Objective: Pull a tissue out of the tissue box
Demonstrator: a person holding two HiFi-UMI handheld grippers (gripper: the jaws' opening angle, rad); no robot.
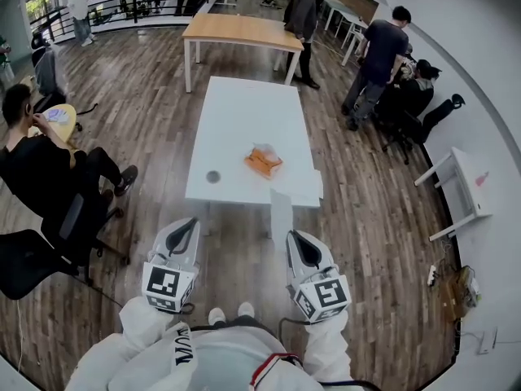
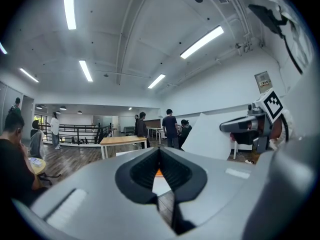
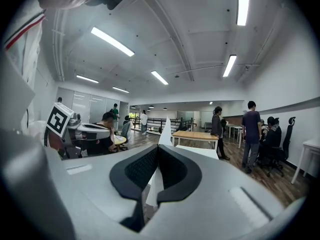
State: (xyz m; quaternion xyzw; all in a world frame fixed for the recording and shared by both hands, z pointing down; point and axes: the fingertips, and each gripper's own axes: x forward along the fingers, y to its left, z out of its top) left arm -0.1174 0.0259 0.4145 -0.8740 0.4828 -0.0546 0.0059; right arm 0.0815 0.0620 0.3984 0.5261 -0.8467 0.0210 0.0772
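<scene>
The pull looks done. The right tool is clamped on a white tissue, which stands up from its tips toward 12 o'clock, clear of the orange tissue box. The box sits well apart on the white counter, further out at 12 o'clock. The left tool is closed and empty. Nothing seems left except perhaps putting the tissue down.

Jaws closed: left gripper; right gripper
</scene>
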